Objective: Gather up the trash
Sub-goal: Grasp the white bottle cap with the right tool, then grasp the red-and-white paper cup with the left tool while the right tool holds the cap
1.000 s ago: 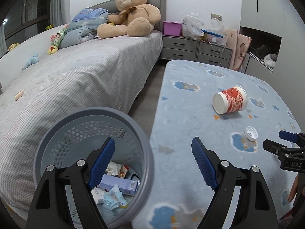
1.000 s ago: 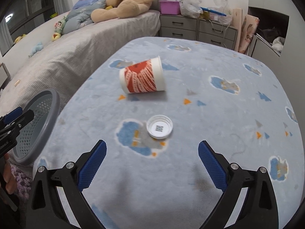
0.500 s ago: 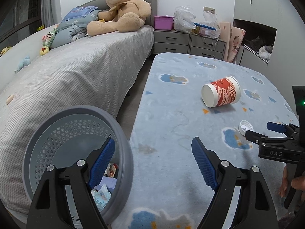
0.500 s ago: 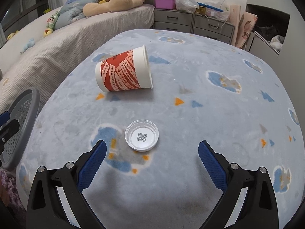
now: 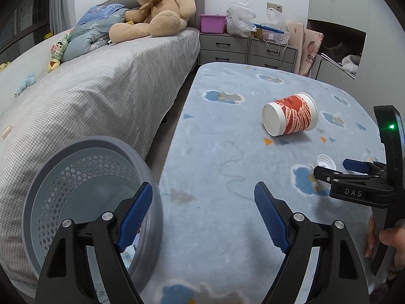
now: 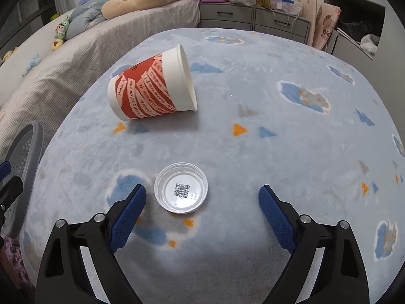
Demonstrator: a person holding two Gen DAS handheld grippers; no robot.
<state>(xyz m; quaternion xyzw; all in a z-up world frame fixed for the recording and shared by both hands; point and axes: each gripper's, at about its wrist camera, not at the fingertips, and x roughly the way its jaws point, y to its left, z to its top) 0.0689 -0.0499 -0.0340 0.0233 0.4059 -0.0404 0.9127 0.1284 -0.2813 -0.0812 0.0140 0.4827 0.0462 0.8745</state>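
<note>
Right gripper [image 6: 202, 198] jaws spread, just been closing, straddling lid [image 6: 181, 188] untouched on blanket [image 6: 253, 152]. Cup [image 6: 152, 86] tipped beyond, clear room around. Left gripper [image 5: 203, 209] jaws spread, empty, over blanket's left edge by bin [image 5: 83, 197]; its view alone shows bin's inside.

Low table [image 6: 291, 152] draped in a pale blue fleece cover [image 5: 215, 152] printed with blue clouds and small orange and blue triangles; on it, 1 red-and-white paper cup [image 6: 152, 86] tipped on its side, mouth turned away from the bed, and 1 clear plastic lid [image 6: 181, 188] lying flat nearer the front edge, a code label showing in its middle, well apart from the cup. Beside the table, across a narrow strip of floor [image 5: 174, 111], a bed [image 5: 101, 93] under a grey checked spread, carrying 1 large tan teddy bear [image 5: 157, 10] by the headboard, a folded blue quilt [image 5: 93, 35] and a few small soft toys [image 5: 57, 52].
</note>
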